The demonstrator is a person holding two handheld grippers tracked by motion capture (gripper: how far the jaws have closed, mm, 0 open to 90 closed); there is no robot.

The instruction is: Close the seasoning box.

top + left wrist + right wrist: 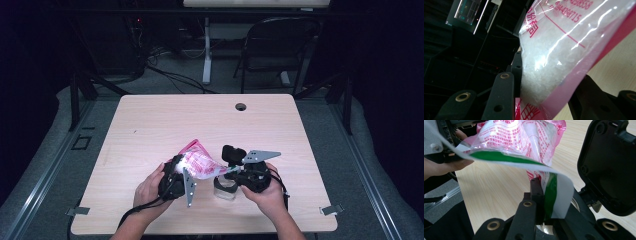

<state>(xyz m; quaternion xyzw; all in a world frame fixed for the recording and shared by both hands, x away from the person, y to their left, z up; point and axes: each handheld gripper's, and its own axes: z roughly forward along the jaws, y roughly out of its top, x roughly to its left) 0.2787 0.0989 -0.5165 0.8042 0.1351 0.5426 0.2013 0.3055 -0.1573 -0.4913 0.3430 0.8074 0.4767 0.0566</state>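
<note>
Bag (199, 162) clamped in L gripper (176, 176), tilted toward jar (226, 188); strip (554, 195) pinched by R gripper (239, 174) over jar mouth.

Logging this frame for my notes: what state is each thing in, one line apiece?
Plastic bag: held off the table, clamped by both grippers, white granules inside.
Left gripper: shut on the bag.
Right gripper: shut on the bag's green and white strip.
Small clear container: upright on the table, under the bag.
Black lid: hinged open.
Table: bare wood elsewhere.
</note>
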